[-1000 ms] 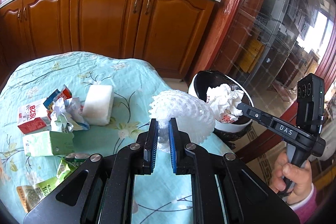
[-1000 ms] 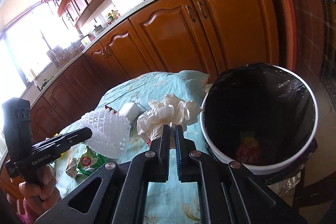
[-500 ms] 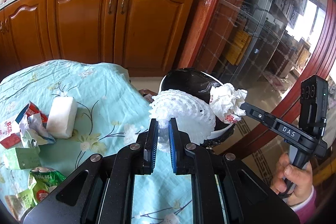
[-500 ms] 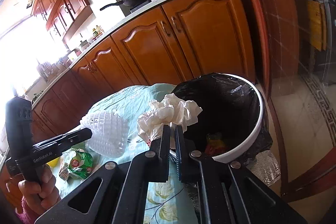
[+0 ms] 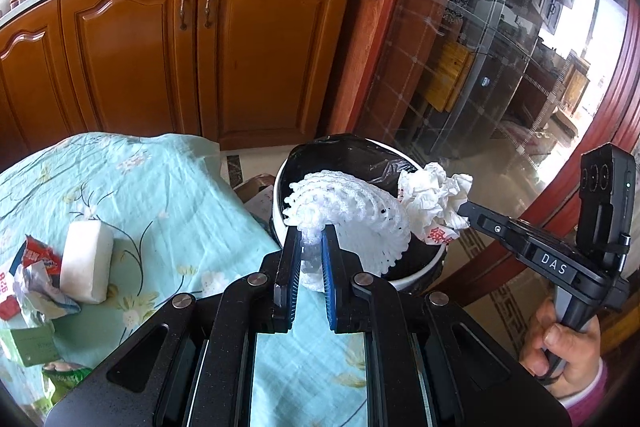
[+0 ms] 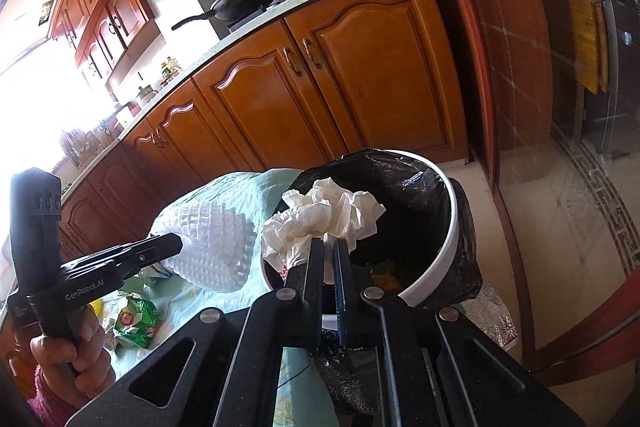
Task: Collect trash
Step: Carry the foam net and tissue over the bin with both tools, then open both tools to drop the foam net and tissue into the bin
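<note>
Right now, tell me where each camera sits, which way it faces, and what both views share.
Left wrist: on the left gripper, looking down over its jaws, shut on the foam net, toward the bin; the right hand shows.
Right wrist: on the right gripper, looking down at the crumpled paper it grips above the bin; the left hand shows.
Shared: bin, net, paper, tablecloth, cabinets.
</note>
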### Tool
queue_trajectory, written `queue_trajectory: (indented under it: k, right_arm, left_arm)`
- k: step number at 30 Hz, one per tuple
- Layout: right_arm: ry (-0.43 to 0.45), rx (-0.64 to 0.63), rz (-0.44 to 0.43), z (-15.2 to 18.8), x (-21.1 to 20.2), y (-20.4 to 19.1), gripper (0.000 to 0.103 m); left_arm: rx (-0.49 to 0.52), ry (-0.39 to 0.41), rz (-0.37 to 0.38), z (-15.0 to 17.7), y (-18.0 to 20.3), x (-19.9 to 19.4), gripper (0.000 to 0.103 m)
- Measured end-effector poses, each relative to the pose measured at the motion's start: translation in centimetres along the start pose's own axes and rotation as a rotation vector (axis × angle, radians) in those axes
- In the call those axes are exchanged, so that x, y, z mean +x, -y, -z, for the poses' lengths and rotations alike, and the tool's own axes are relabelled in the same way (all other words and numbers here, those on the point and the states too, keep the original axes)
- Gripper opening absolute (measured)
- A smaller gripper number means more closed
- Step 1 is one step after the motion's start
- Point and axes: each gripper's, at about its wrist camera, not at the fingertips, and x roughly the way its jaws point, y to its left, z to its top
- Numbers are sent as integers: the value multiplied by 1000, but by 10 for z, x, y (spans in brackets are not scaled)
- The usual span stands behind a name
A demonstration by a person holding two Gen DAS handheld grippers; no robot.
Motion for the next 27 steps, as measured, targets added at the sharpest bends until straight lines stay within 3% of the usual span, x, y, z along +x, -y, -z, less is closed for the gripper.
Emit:
queue_trajectory:
  k: [13,27]
  right_arm:
    - [-54,-62,87,-12,22,11,5]
    - [-129,-106,137,-18,41,20,5]
  left_arm:
    - [46,-81,-10,-20,14,51,10]
    - [49,-140,-16,-19,16,80,13]
